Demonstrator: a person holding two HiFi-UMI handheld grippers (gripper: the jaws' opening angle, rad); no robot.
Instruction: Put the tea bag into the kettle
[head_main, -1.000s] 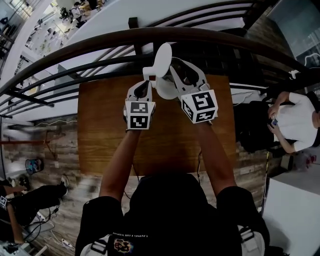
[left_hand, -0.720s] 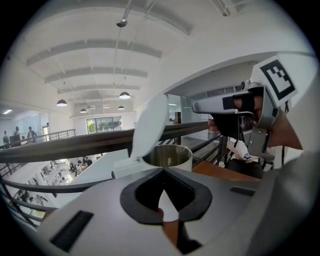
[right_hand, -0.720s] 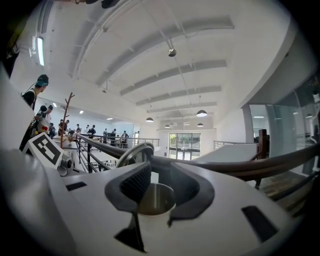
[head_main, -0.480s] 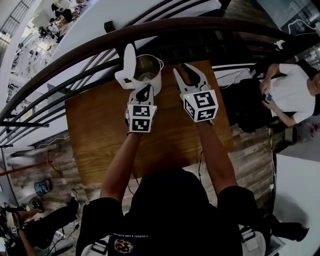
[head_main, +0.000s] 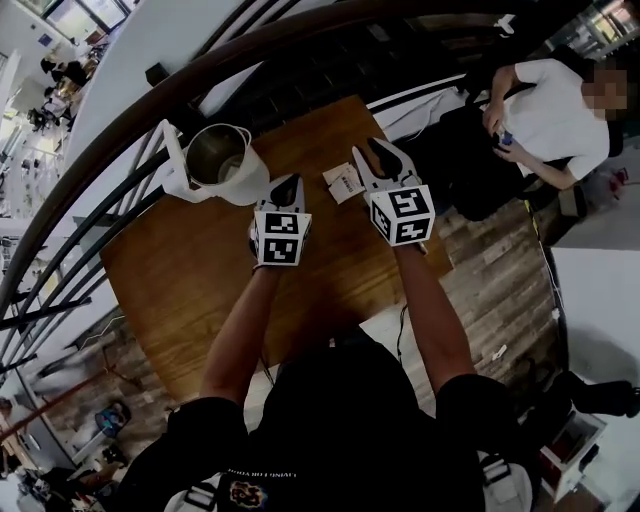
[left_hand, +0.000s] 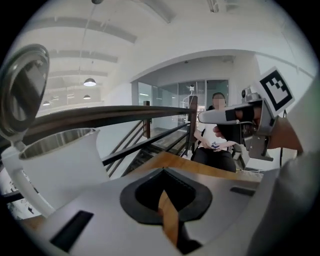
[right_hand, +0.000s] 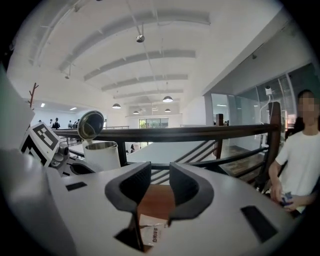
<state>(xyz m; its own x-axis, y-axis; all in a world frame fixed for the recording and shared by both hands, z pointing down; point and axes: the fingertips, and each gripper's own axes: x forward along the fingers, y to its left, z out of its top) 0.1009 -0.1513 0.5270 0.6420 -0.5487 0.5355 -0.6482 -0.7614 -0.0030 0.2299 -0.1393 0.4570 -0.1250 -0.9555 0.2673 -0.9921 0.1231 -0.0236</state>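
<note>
While the kettle (head_main: 222, 165) stands at the far left corner of the wooden table (head_main: 200, 275) with its lid (head_main: 172, 152) swung up, the tea bag (head_main: 343, 183) lies flat on the tabletop, apart from it and just beside the right gripper (head_main: 378, 156). That gripper's jaws stand apart. In the right gripper view the sachet shows low in the gap between them, untouched by either pad. The left gripper (head_main: 287, 188) has its jaws pressed together on nothing, and hangs near the kettle's side. By my reading the task is barely begun. The kettle's mouth is ready, but the bag has yet to be pinched, carried across and dropped into the steel interior.
</note>
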